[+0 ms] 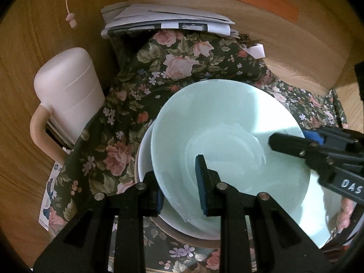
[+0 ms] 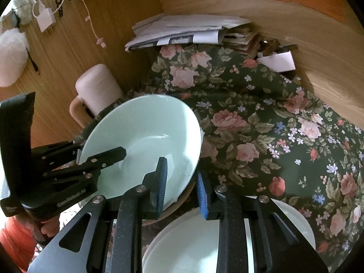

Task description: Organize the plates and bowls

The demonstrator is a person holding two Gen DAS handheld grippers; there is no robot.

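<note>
Black fingers of the left gripper (image 1: 179, 186) fill the bottom of the left wrist view, their blue pads clamped on the near rim of a pale green bowl (image 1: 227, 136), one pad outside the wall and one inside. From the opposite side the right gripper (image 2: 180, 187) pinches the same bowl's rim, again with a finger on each side of it. Held between the two, the bowl is tilted, its mouth facing up and toward the left gripper's camera. It sits over a white dish (image 1: 145, 145) on a tan round piece, whether touching or just clear I cannot tell. A second white bowl (image 2: 188, 245) lies under the right gripper.

Everything rests on a dark floral cloth (image 2: 261, 125) in a wooden corner (image 2: 118, 22). A pale pink jug (image 1: 66, 95) with a handle stands beside the cloth, a stack of papers (image 1: 166, 20) lies at the back, and orange and pink notes hang on the wall. Both grippers point steeply down, converging from opposite sides.
</note>
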